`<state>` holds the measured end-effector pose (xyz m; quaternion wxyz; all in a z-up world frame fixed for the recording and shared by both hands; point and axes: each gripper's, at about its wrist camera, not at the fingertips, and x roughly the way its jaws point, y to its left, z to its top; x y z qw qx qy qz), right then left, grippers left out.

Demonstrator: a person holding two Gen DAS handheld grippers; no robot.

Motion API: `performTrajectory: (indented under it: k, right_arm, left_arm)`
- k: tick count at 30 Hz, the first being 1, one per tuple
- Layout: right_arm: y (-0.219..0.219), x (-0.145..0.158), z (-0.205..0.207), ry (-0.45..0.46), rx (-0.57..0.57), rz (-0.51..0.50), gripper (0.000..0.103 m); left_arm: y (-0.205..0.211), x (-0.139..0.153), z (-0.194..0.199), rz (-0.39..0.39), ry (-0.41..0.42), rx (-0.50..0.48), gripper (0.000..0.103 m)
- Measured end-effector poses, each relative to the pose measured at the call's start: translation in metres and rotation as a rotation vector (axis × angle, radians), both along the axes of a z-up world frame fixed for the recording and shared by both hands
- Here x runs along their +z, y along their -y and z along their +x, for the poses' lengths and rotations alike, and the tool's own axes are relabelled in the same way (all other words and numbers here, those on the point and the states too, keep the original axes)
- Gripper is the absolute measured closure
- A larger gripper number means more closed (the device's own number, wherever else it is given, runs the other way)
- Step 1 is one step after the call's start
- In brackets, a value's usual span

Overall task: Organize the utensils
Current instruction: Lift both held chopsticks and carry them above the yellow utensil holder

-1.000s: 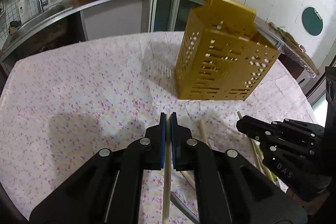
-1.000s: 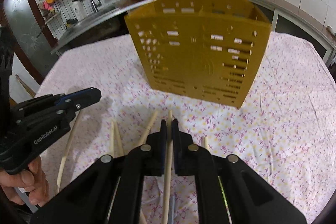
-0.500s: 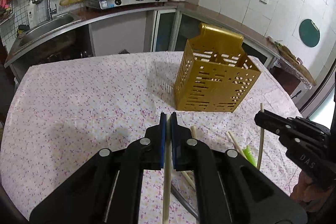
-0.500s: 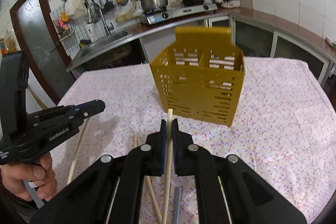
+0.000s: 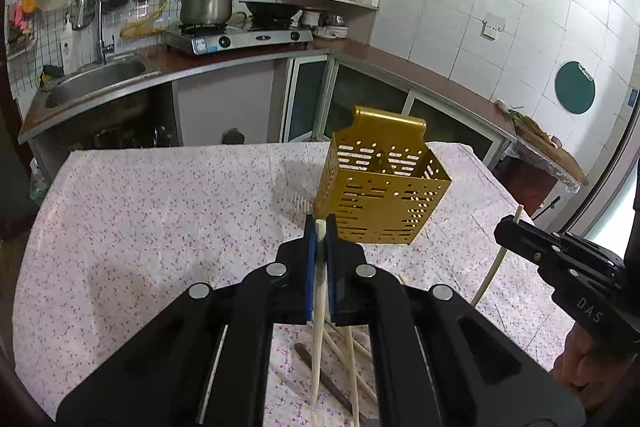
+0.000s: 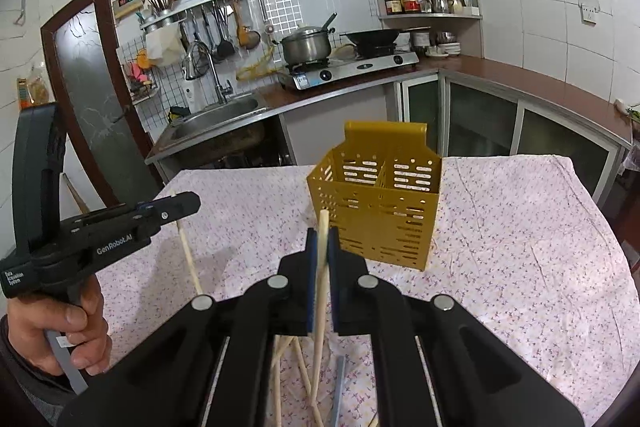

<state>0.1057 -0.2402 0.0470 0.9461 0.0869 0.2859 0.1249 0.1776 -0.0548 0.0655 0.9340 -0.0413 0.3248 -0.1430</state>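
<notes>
Both grippers have risen since a second ago, and the gold basket that filled the views now sits smaller and farther off. Your table (image 5: 140, 219), under a floral cloth, spreads across the lower half of each view, with the kitchen counter (image 5: 240, 61) behind it from 9 to 2 o'clock.

Next in size, the perforated gold utensil basket (image 5: 380, 199) stands upright on the cloth at about 1 o'clock from your left gripper; in the right wrist view, the basket (image 6: 376, 211) shows a divider splitting it into two compartments, both looking empty.

Your left gripper (image 5: 320, 227) has its blue pads pressed onto a pale chopstick (image 5: 318, 307) that runs down toward 6 o'clock, its upper tip just clearing the pads. Your right gripper (image 6: 322, 239) pinches a second chopstick (image 6: 320, 291) the same way, its tip poking a little above the pads, in front of the basket's near wall.

Seen from the left wrist, the right gripper (image 5: 505, 229) sits at 3 o'clock with its stick crossing it steeply. Seen from the right wrist, the left gripper (image 6: 188, 203) sits at 9 o'clock, your hand (image 6: 52, 331) around its handle.

On the cloth near 6 o'clock lie loose chopsticks (image 6: 298, 363) and a grey-handled utensil (image 6: 340, 383).
</notes>
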Motion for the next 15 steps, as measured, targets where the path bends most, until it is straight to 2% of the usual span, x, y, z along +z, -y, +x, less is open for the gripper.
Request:
performTrajectory:
  k: [7,15]
  right_arm:
    - [0.005,0.017,-0.013,0.046,0.002,-0.009,0.097]
    - [0.023,0.063,-0.01,0.148,-0.028,-0.048,0.097]
  left_arm:
    - [0.007,0.02,-0.015,0.02,0.049,0.006,0.1]
    - [0.018,0.059,-0.015,0.031,0.134,-0.004,0.1]
